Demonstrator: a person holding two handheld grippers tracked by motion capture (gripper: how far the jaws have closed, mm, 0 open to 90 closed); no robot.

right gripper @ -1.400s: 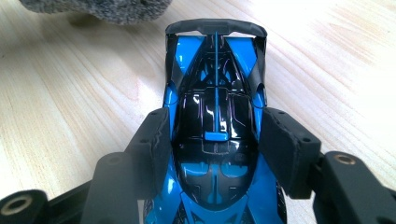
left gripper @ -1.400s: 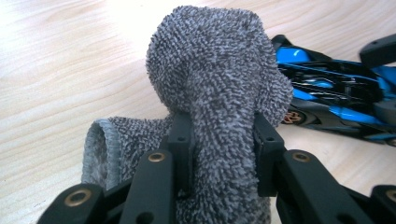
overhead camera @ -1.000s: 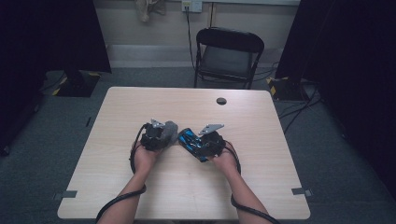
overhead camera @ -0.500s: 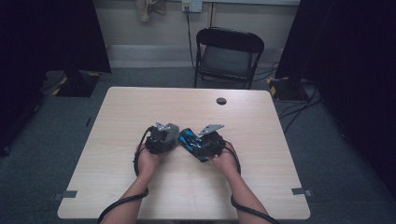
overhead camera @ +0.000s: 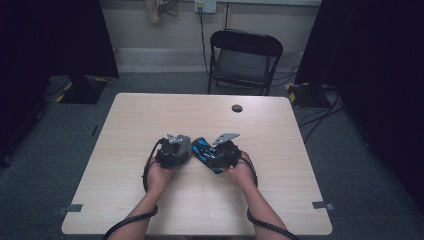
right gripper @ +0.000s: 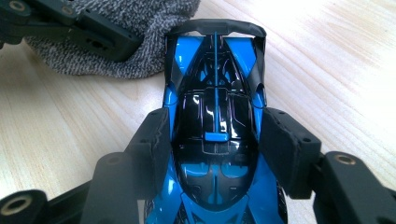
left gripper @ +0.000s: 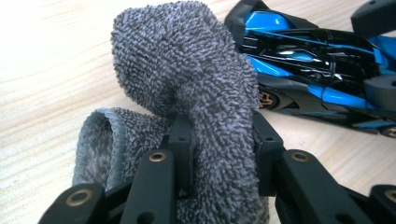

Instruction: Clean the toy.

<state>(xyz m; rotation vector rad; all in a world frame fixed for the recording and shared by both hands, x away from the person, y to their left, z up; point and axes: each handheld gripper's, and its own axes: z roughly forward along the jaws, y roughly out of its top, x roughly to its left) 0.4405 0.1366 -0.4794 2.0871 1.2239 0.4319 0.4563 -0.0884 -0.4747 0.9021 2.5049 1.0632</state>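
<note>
A grey looped-pile cloth (left gripper: 187,84), a blue-and-black toy car (right gripper: 215,116), a pale wood-grain table (overhead camera: 150,120).

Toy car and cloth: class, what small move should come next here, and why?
Probably bring the cloth sideways onto the car to wipe its body. The left tool is shut on the bunched cloth, the right tool is clamped on the car's sides, and cloth and car lie side by side.

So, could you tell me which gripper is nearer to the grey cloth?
Left. The left gripper is clamped on the grey cloth; the right gripper grips the blue toy car beside the cloth, not touching it.
</note>
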